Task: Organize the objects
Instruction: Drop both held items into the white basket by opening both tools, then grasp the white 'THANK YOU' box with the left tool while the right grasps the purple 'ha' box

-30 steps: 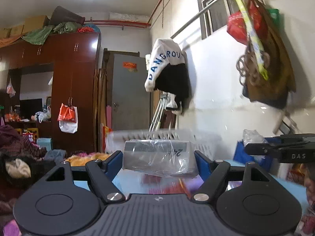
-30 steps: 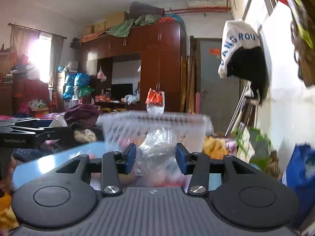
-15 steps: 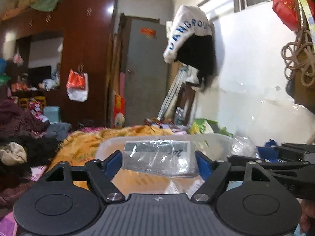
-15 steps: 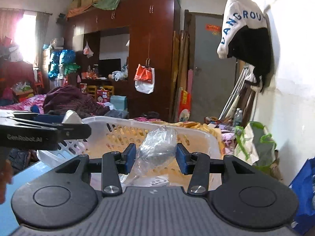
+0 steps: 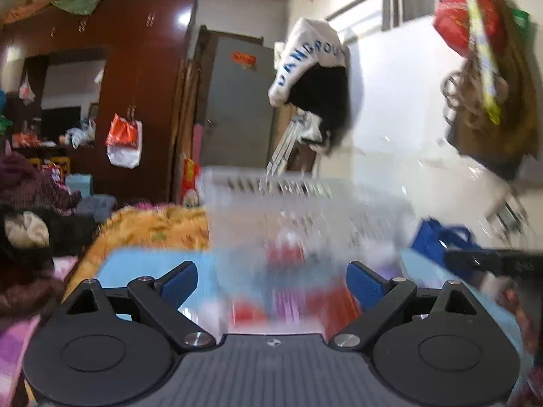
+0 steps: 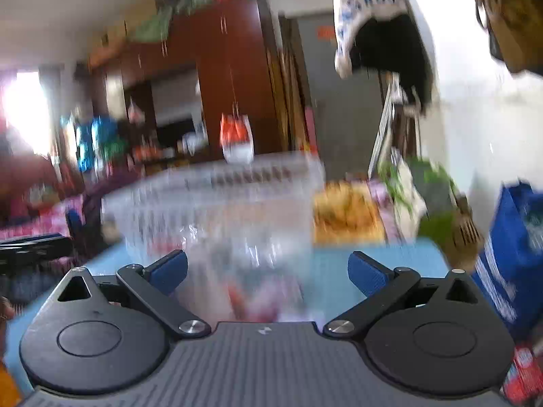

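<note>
- Lying under both tools, a light blue tabletop (image 5: 142,264) carries a white plastic basket (image 5: 271,186), the landmark here; both views are smeared with blur.
- Behind the basket stands a tall, glossy dark red wooden wardrobe (image 5: 142,68), with a red and white plastic bag (image 5: 124,142) hanging on its door and cloth bundles heaped on top.
- Right of the wardrobe, behind the basket, is a flat grey door (image 5: 237,108); a white and black garment (image 5: 312,64) with blue letters hangs on the white wall above the basket's right end.
- Left of the basket lies rumpled orange patterned fabric (image 5: 156,224); to its right sits a blue bag (image 5: 437,240).
- The basket is rectangular, with slotted sides and a rounded rim; the right wrist view shows it as a pale streaked box (image 6: 217,200).
- Between basket and tools lie red, white and purple packets (image 5: 288,291), too blurred to name; whether any sits inside the basket cannot be told.
- The left gripper (image 5: 271,279) has jaws spreading wide, blue pads clear of everything, nothing held.
- The right gripper (image 6: 268,269) is likewise opening to its widest; blurred clear plastic (image 6: 244,257) shows between the pads, which do not press on it.
</note>
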`<state>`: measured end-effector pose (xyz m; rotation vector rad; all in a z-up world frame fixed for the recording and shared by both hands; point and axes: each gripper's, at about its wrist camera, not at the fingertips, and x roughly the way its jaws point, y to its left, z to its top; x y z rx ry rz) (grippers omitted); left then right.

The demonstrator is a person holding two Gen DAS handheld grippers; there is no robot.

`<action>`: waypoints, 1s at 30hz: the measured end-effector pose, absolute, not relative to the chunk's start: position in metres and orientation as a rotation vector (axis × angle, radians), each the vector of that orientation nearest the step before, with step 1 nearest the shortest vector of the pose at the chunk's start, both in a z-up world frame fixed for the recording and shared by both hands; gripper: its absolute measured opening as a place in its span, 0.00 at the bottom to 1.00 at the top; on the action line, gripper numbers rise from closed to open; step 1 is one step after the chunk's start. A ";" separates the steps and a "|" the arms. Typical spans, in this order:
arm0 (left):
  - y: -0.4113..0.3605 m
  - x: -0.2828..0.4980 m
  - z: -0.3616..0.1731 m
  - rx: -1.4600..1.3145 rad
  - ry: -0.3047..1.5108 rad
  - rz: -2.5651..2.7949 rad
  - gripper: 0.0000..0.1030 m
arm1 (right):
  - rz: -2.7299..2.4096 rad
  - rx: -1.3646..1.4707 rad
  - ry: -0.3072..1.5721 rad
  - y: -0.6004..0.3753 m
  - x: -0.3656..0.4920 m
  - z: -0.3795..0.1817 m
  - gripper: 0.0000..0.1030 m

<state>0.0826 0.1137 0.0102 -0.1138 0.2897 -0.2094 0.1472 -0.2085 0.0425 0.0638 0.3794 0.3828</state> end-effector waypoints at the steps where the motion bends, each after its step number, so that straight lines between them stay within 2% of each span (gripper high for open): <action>1: 0.114 0.074 0.002 -0.118 0.297 -0.214 0.93 | 0.380 0.064 0.387 -0.210 0.144 0.038 1.00; 5: 0.106 0.076 -0.004 -0.068 0.338 -0.195 0.93 | 0.335 0.036 0.406 -0.206 0.143 0.025 0.99; 14: 0.096 0.086 -0.021 -0.037 0.395 -0.161 0.93 | 0.312 0.050 0.448 -0.208 0.148 0.020 0.83; 19: 0.094 0.087 -0.022 -0.033 0.396 -0.150 0.93 | 0.290 0.030 0.494 -0.204 0.153 0.016 0.69; 21: 0.092 0.086 -0.022 -0.020 0.397 -0.143 0.93 | 0.281 0.018 0.506 -0.203 0.154 0.015 0.61; 27: 0.086 0.086 -0.022 0.021 0.401 -0.124 0.93 | 0.285 0.022 0.494 -0.205 0.152 0.015 0.46; 30: 0.083 0.087 -0.022 0.040 0.415 -0.114 0.92 | 0.296 0.043 0.491 -0.208 0.151 0.015 0.45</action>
